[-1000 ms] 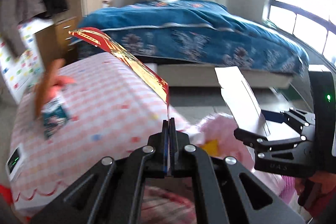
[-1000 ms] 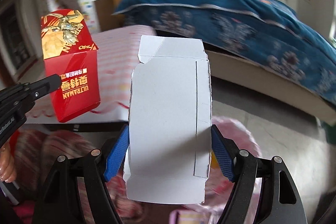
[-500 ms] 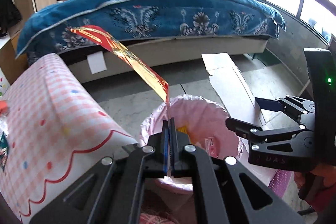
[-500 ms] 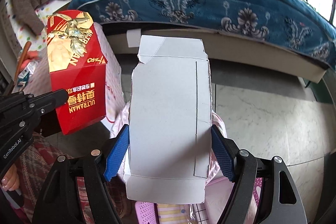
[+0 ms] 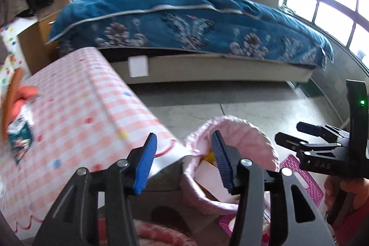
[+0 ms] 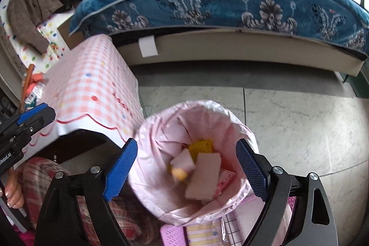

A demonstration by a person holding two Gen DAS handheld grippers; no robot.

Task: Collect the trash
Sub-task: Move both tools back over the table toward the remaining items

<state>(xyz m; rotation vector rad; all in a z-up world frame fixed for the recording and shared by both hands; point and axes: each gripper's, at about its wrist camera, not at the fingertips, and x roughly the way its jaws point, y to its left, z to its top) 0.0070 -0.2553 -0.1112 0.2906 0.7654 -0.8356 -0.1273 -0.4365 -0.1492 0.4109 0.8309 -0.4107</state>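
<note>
A bin lined with a pink bag [image 6: 159, 167] stands on the floor below my right gripper [image 6: 186, 167], which is open and empty right above its mouth. Inside lie a flattened pale cardboard box [image 6: 203, 179], a yellow piece [image 6: 200, 145] and other scraps. My left gripper [image 5: 184, 160] is open and empty, above the bin's left rim [image 5: 253, 130] and the table corner. The right gripper shows at the right of the left wrist view [image 5: 304, 142]. Trash packets [image 5: 19, 130] lie at the table's far left.
A table with a pink checked cloth [image 5: 76, 107] stands left of the bin. A bed with a blue quilt [image 5: 184, 20] fills the background. Marble floor [image 6: 299, 130] lies to the right. Pink and striped items [image 6: 184, 234] sit beside the bin.
Both grippers have opened. The red box left my left gripper and the flattened white cardboard left my right gripper; cardboard now lies in the bin. Both grippers sit lower over the bin.
</note>
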